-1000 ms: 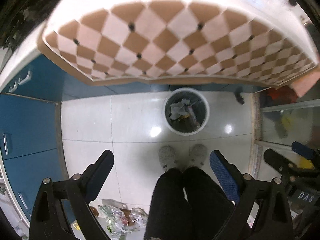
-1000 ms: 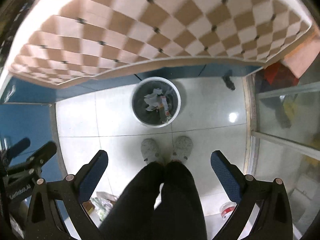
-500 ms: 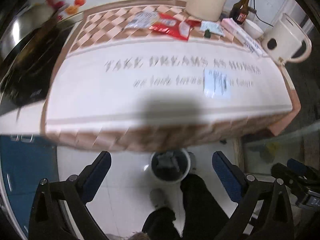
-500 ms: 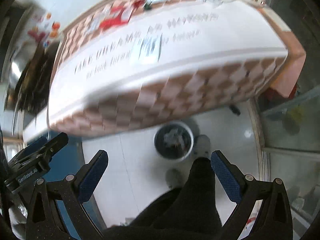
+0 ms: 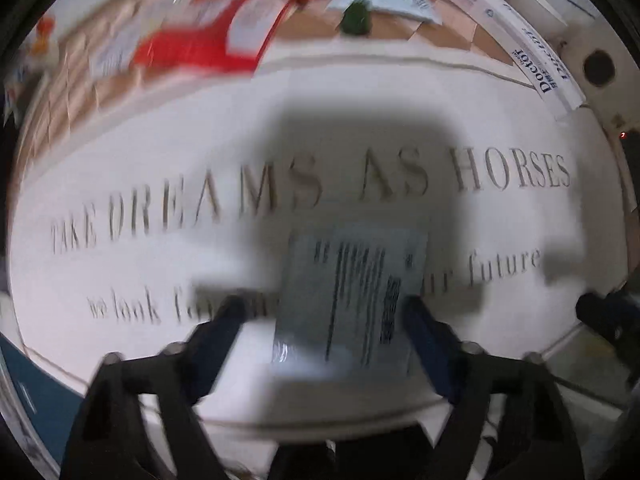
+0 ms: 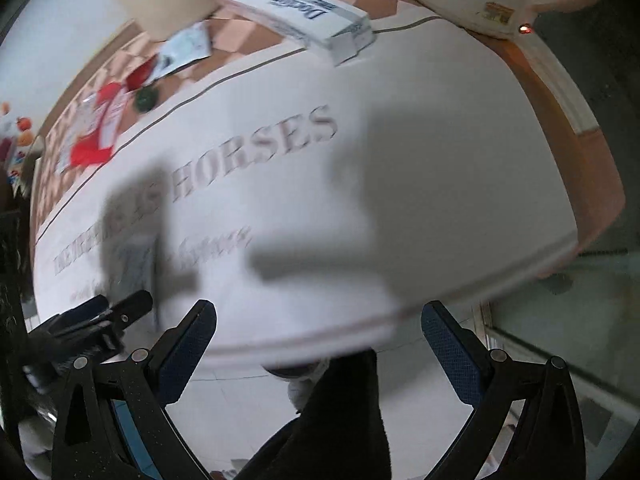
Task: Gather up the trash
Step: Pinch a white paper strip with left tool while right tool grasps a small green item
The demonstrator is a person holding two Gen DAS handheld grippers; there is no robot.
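Both your tongs, left (image 5: 320,316) and right (image 6: 318,336), gape apart, holding nothing. Nothing's collected yet: the printed slip (image 5: 352,292) lies flat on the counter (image 5: 140,152) between your left tongs.

Printed slip (image 5: 352,300) on tablecloth (image 5: 400,100) near front edge; wrappers (image 5: 208,40) and box (image 5: 520,40) behind.

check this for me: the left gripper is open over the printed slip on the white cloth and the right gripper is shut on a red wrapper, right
Not quite. The right gripper is open and empty, as the right wrist view shows; the red wrapper lies far back on the table. The left gripper is indeed open over the printed slip on the white cloth.
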